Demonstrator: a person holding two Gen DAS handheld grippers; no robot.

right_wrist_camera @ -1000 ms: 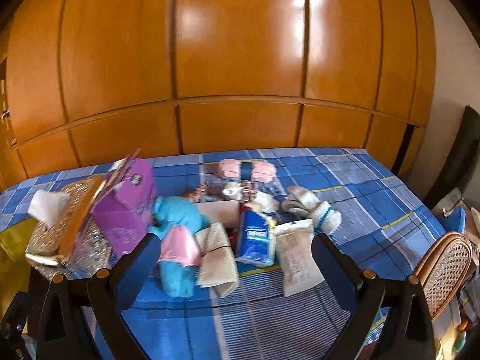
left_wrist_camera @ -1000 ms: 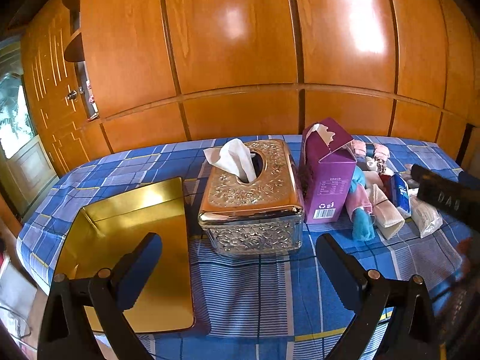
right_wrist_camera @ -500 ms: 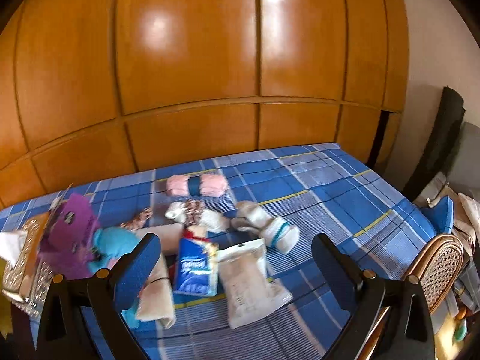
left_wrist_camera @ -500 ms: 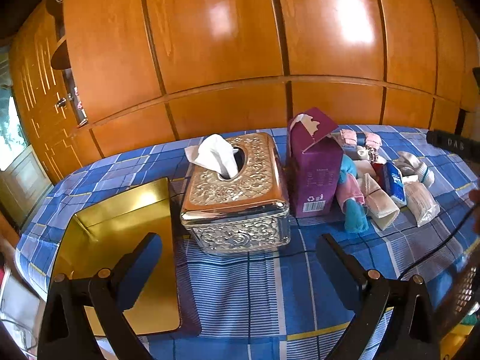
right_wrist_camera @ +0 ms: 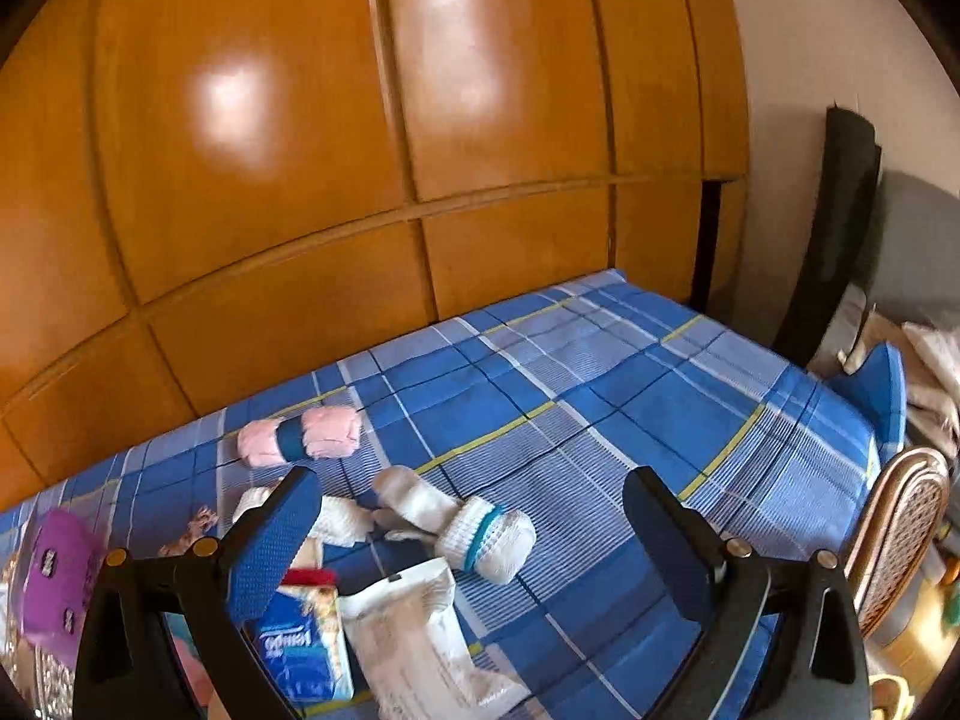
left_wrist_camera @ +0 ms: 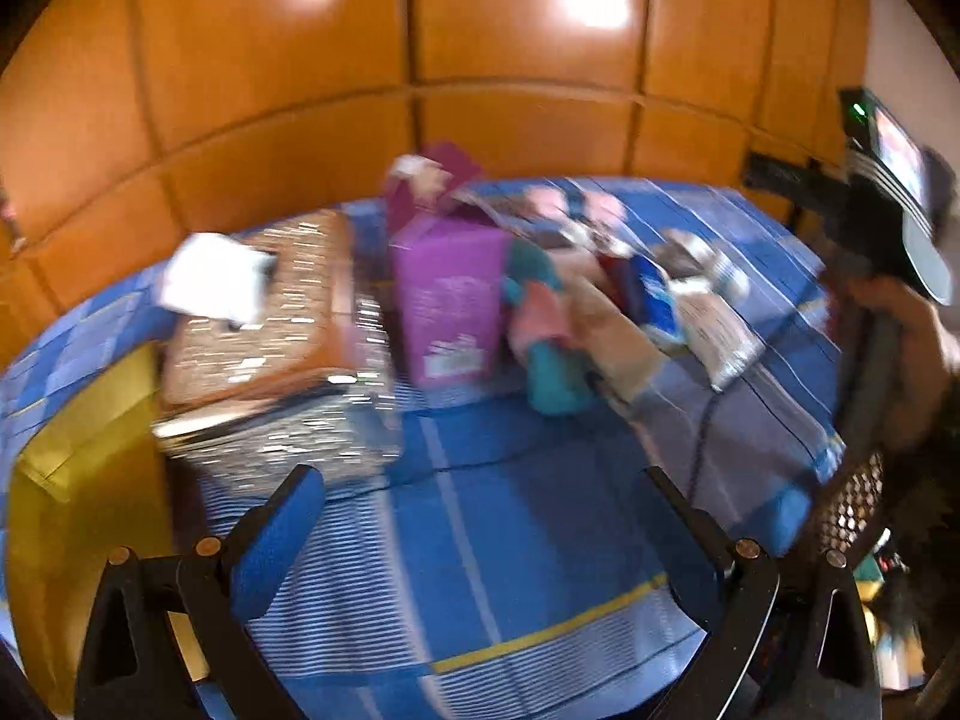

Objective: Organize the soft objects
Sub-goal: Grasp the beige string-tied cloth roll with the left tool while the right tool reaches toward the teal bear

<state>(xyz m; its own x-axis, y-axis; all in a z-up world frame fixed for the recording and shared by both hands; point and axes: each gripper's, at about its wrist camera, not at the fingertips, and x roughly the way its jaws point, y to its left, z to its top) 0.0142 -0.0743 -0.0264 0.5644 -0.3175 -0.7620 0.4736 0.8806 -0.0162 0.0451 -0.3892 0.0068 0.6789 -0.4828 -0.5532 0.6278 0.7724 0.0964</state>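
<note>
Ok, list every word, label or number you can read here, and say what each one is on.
Nothing reads for certain.
Blue tissue pack: white brand word, upside down, too distorted to read.
White packet: faint print, too small.
Purple box: white label and barcode, blurred out.
Right gripper and left gripper: no markings visible.

I'm looking into a home bedroom: a bed in a blue plaid sheet (right_wrist_camera: 600,420), wooden wardrobe doors (right_wrist_camera: 360,150) at twelve o'clock, a rattan chair (right_wrist_camera: 894,528) at four o'clock.

Left gripper (left_wrist_camera: 486,516) and right gripper (right_wrist_camera: 471,516) both hover, jaws spread wide, holding nothing.
</note>
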